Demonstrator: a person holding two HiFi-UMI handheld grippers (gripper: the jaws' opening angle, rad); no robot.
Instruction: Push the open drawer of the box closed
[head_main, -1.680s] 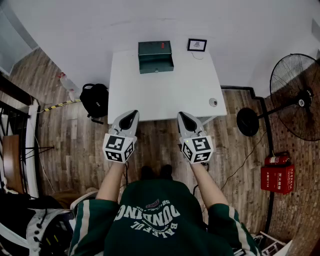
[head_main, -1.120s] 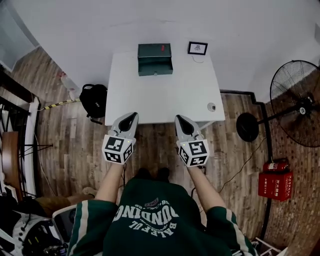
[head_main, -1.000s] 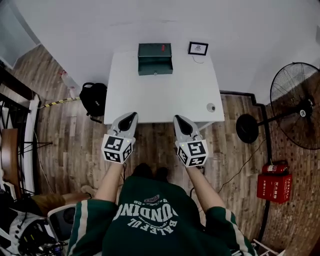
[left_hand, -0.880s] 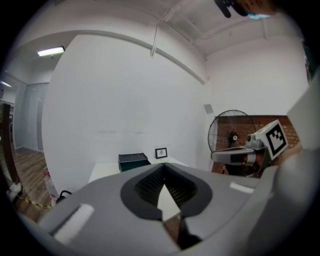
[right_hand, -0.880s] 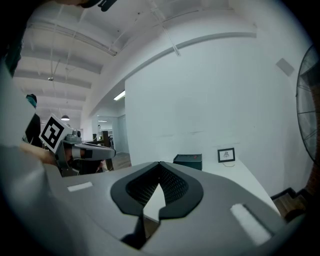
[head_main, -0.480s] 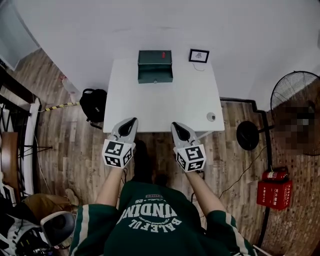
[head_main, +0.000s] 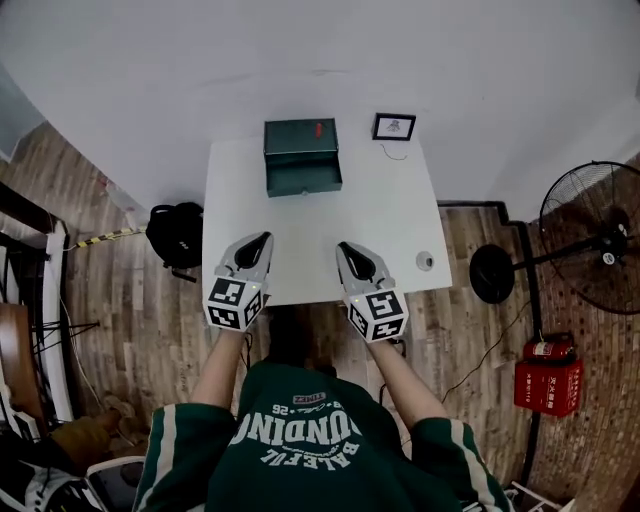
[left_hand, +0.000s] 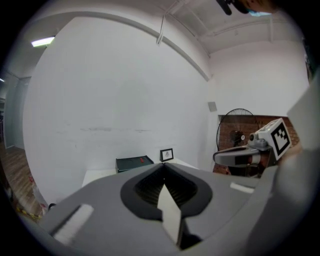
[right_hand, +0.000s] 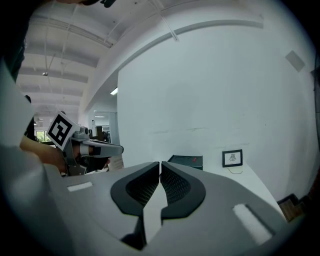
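Note:
A dark green box (head_main: 302, 157) stands at the far edge of the white table (head_main: 320, 235), its drawer (head_main: 304, 179) pulled out toward me. The left gripper view shows the box (left_hand: 134, 162) far ahead, and so does the right gripper view, beyond the jaws (right_hand: 186, 160). My left gripper (head_main: 263, 238) and right gripper (head_main: 343, 246) hover over the table's near edge, well short of the box. Both are shut with nothing between the jaws, and both point at the box. From each gripper view I see the other gripper, the right one (left_hand: 250, 152) and the left one (right_hand: 87, 147).
A small framed picture (head_main: 394, 127) stands right of the box, with a thin cord beside it. A small round object (head_main: 426, 261) lies at the table's right edge. On the floor are a black backpack (head_main: 174, 234) at the left, a standing fan (head_main: 590, 235) and a red extinguisher box (head_main: 547, 375) at the right.
I have stepped toward the table. Both grippers moved from over the floor to over the table's near edge, still shut. The box has not moved.

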